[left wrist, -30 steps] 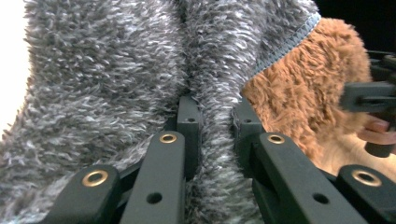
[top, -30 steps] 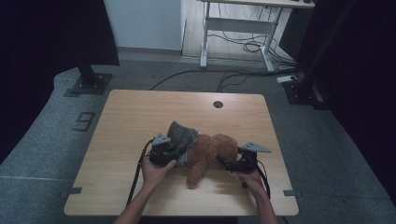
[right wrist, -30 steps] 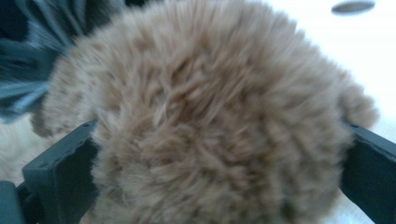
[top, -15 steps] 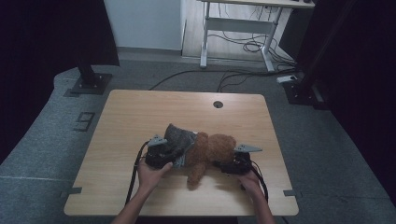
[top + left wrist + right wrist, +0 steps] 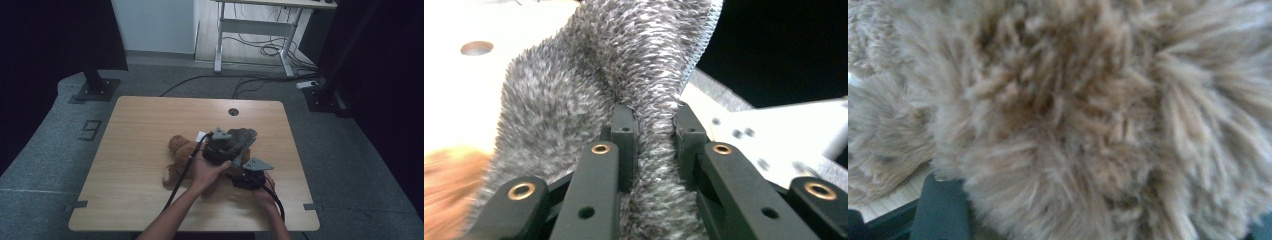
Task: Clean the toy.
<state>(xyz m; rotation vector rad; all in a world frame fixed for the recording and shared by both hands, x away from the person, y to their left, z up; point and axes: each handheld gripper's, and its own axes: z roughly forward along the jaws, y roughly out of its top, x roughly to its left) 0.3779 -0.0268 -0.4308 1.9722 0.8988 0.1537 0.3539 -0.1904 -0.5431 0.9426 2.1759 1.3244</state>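
A brown teddy bear (image 5: 179, 150) lies on the wooden table (image 5: 150, 120), its head toward the left. A grey furry cloth (image 5: 241, 137) is lifted over the bear's right side. My left gripper (image 5: 222, 149) is shut on a fold of that grey cloth (image 5: 574, 95), and in the left gripper view the fold is pinched between the two black tips of the left gripper (image 5: 651, 115). My right gripper (image 5: 239, 176) presses into the bear's lower right side. Brown fur (image 5: 1073, 120) covers its tips in the right gripper view, where one black jaw base shows at the bottom left.
A round cable hole (image 5: 233, 111) sits near the table's far edge. Black stand bases (image 5: 95, 90) and cables lie on the grey floor behind, and a white desk frame (image 5: 250, 30) stands farther back. Bare tabletop lies left of the bear.
My left gripper has carried the grey cloth rightward across the bear, and the bear's head now shows at the left. The right gripper has shifted slightly toward the near right.
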